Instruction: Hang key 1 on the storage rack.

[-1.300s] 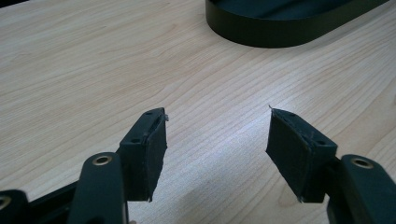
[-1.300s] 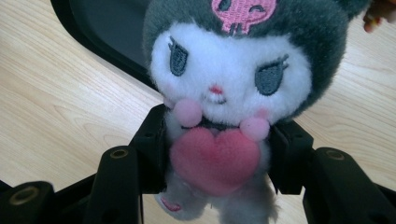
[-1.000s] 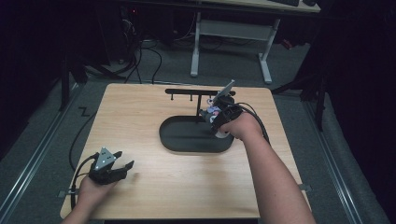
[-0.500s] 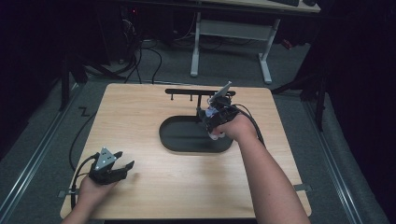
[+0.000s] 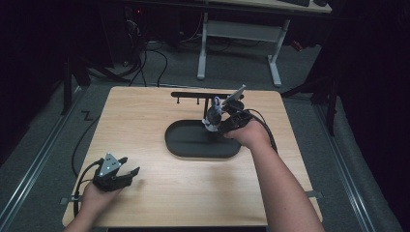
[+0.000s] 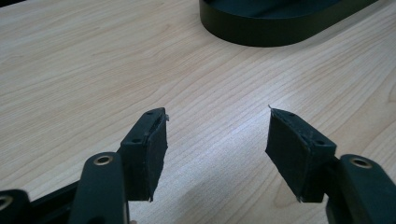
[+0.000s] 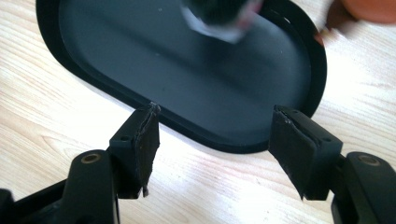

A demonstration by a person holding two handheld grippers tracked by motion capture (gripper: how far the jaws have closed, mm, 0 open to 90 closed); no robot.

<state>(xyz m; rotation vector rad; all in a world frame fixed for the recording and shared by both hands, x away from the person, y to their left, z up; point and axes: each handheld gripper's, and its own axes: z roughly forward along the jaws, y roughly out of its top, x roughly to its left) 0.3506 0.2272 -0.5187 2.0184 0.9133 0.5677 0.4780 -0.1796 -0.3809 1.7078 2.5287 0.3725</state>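
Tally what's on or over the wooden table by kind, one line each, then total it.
Black oval tray: 1
Black rack with pegs: 1
Handheld claws: 2, the left claw low over the table's near corner, the right claw over the tray's far side
Total: 4

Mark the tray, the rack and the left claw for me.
tray (image 5: 186,149): high view, near-left rim.
rack (image 5: 193,94): high view, top bar, left part.
left claw (image 6: 217,135): left gripper view, midway between the open fingertips.
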